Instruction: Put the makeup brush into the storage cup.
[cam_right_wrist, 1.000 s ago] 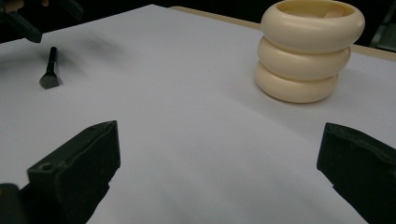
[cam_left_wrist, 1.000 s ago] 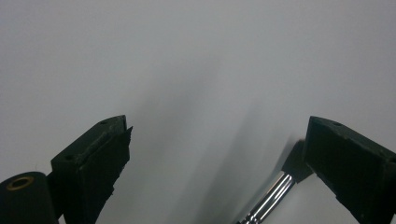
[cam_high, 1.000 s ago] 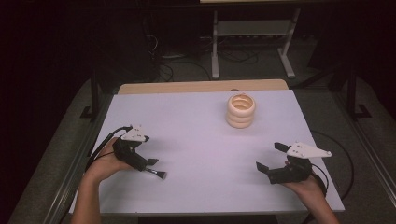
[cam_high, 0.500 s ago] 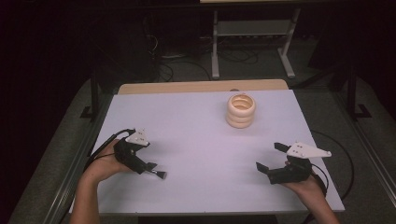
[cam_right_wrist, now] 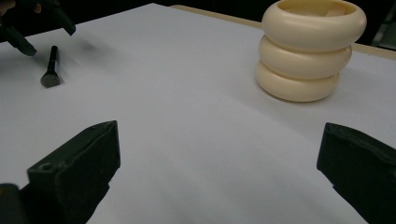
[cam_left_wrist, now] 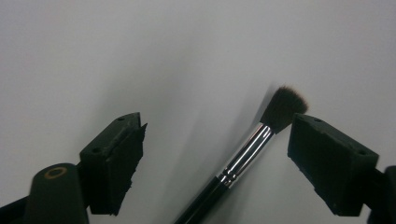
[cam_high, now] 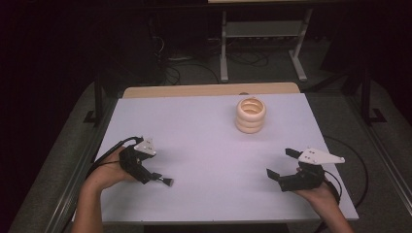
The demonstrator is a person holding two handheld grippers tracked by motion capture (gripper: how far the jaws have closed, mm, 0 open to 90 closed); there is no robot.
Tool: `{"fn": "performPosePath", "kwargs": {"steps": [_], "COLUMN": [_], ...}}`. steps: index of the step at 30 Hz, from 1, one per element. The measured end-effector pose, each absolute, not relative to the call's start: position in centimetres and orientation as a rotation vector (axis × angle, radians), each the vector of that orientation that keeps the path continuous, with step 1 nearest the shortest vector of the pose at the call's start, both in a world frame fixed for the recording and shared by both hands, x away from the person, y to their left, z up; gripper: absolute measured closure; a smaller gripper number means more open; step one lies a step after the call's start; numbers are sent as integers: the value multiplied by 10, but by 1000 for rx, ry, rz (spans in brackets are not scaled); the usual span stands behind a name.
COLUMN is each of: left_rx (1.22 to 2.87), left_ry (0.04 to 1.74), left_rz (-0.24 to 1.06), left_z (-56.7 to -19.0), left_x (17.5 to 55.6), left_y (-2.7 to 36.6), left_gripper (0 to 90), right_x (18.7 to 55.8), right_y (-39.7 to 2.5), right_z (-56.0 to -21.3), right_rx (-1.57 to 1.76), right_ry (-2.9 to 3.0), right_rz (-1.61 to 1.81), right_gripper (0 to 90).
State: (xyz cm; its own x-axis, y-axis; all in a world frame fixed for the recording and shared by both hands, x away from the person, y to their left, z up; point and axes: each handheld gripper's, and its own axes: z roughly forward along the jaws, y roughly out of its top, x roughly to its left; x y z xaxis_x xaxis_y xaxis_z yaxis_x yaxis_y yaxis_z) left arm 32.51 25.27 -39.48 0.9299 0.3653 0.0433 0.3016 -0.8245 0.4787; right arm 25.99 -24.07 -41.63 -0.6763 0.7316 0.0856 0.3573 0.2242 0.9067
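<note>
Jaws of the left gripper [cam_left_wrist: 215, 154] stand spread around a black makeup brush [cam_left_wrist: 243, 156] lying flat on the white counter [cam_high: 204, 131], bristles near one jaw. Right gripper [cam_high: 282, 165] jaws gape wide, holding nothing. A cream ribbed holder [cam_high: 250, 115] stands well apart toward the far edge; its inside is unclear. Dark floor and cables lie beyond.
</note>
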Motion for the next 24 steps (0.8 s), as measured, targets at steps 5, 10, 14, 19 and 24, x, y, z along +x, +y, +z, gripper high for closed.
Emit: {"fn": "performPosePath", "kwargs": {"steps": [5, 10, 14, 19, 24], "left_rx": [2646, 2667, 2685, 2694, 2716], "left_ry": [461, 445, 425, 417, 381], "left_rz": [166, 141, 134, 128, 129], "left_z": [-397, -399, -400, -402, -403], "left_x": [324, 323, 322, 321, 321], "left_y": [251, 250, 249, 247, 246], "left_gripper": [223, 273, 315, 361, 416], "right_x": [260, 260, 259, 259, 260], "right_y": [-241, -241, -241, -241, -241], "right_z": [-416, -416, -416, -416, -416], "right_rx": [1013, 1013, 1015, 1017, 1015], "right_ry": [2145, 2146, 2145, 2143, 2143], "right_rz": [1438, 1438, 1438, 1438, 1438], "right_gripper": [0, 0, 0, 0, 0]}}
